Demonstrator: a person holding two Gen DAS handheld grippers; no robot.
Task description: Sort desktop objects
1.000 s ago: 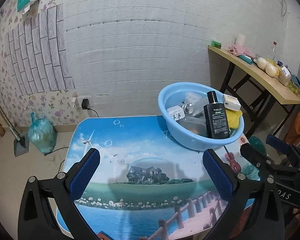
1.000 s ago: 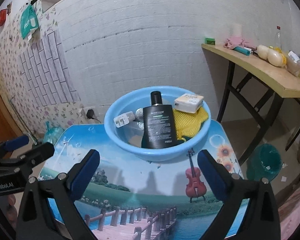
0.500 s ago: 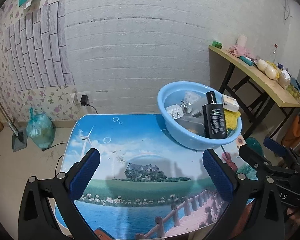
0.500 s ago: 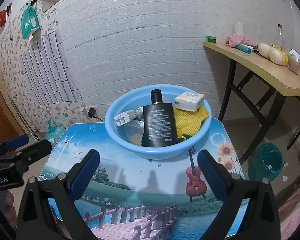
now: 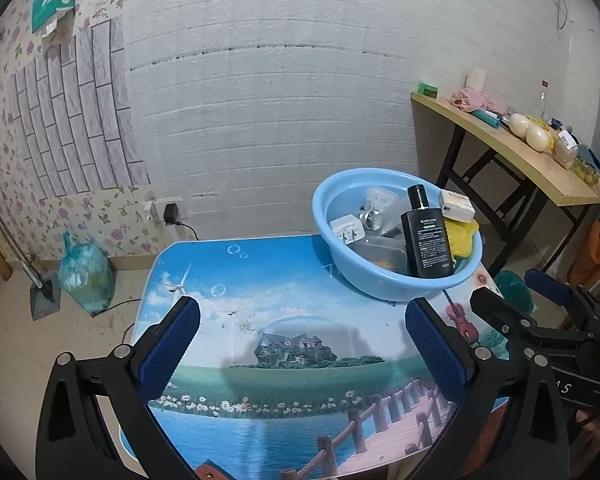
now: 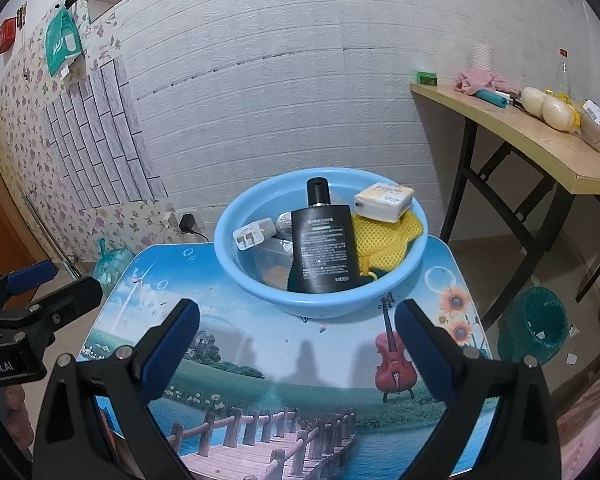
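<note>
Two grippers hover over a small table (image 6: 236,380) printed with a lake, a wooden bridge, a house, a windmill and a red violin, and both stand with their blue-padded jaws spread wide and nothing between them. From the right wrist camera, the right gripper (image 6: 296,332) points toward a light blue basin (image 6: 320,304) sitting at the table's far edge, at about twelve o'clock. Leaning inside it is a black bottle (image 6: 324,252) with a black cap; its label carries a green bar and fine white print too small to read. At two o'clock from the bottle a white and yellow box (image 6: 384,197) with orange lettering, not legible, rests on a yellow mesh cloth (image 6: 384,238). At nine o'clock of the bottle lies a white plug adapter (image 6: 254,234), with a clear plastic container (image 6: 268,260) beneath it. The left gripper (image 6: 40,308) shows at the frame's nine o'clock, its black body marked "nRobot.AI", the start of the word cut off. From the left wrist camera, the left gripper (image 5: 300,340) hangs over the middle of the table, with the basin at one o'clock. The right gripper (image 5: 540,300) appears at three o'clock, with the letter "S" readable on its side. A wooden side table (image 6: 540,148) stands against the wall beyond.
</note>
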